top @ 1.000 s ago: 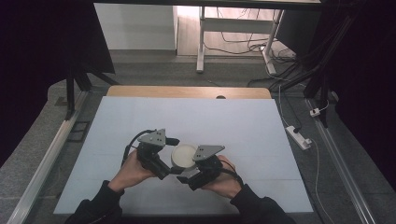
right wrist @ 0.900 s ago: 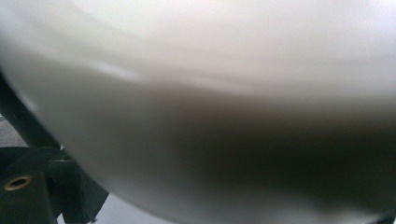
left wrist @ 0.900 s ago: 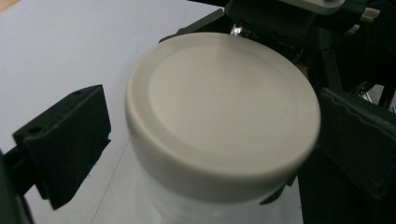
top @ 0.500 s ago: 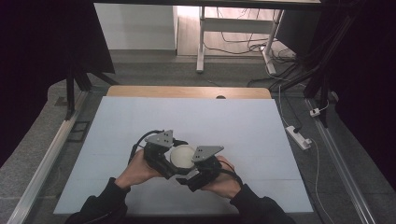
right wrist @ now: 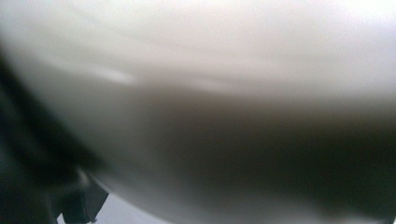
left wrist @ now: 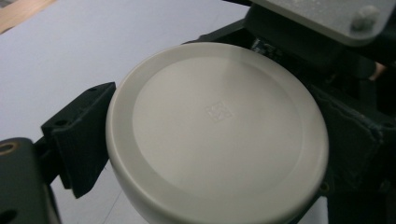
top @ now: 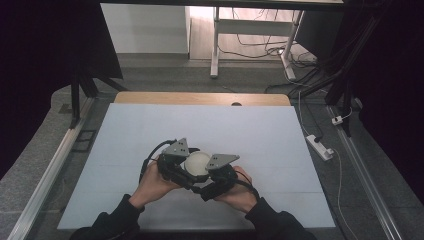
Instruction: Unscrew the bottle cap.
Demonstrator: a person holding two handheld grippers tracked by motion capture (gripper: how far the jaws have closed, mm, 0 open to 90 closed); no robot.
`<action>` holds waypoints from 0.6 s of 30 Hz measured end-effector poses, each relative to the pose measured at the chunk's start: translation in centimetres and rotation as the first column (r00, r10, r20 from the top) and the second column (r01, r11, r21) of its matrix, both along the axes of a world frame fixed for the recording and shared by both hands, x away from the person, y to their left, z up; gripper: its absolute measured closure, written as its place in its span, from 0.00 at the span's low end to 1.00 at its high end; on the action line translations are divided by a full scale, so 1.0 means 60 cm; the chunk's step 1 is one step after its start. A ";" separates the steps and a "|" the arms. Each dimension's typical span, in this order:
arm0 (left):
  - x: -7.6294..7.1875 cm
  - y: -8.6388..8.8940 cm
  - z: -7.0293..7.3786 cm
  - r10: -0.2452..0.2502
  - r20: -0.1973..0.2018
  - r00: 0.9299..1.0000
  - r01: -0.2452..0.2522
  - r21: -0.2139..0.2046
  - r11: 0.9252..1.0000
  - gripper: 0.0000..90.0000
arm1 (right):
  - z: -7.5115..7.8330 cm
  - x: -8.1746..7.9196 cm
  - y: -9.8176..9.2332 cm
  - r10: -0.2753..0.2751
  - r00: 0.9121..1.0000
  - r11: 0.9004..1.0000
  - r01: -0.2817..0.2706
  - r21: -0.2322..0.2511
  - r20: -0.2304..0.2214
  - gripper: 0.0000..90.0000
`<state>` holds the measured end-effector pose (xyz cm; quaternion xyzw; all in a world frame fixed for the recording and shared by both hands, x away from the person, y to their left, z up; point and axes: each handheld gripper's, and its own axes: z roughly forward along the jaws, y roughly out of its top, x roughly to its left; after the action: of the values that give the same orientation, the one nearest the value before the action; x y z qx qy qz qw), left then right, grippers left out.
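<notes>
The bowl (top: 197, 163) is upside down, its round base facing up, held above the near middle of the white surface (top: 250, 130), which lies bare toward every edge. The left gripper (top: 176, 165) and right gripper (top: 216, 172) flank it, jaws clamped on its rim.

Lab or test bay — pale blue foam-covered worktable (top: 150, 130) at centre frame, white metal desk frame (top: 216, 45) with loose black cables (top: 260, 47) at top, white power strip (top: 319, 146) on grey carpet at right.
</notes>
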<state>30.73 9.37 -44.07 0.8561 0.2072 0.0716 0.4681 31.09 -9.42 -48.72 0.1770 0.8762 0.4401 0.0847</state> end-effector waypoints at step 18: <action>-0.002 0.010 0.021 -0.087 0.027 0.996 0.086 0.024 0.996 0.00 | 0.005 0.001 -0.003 0.011 1.000 1.000 -0.010 0.020 -0.011 0.08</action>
<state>30.60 9.99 -42.79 0.8683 0.1626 0.0656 0.4640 31.15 -9.60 -48.45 0.1756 0.8732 0.4483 0.0758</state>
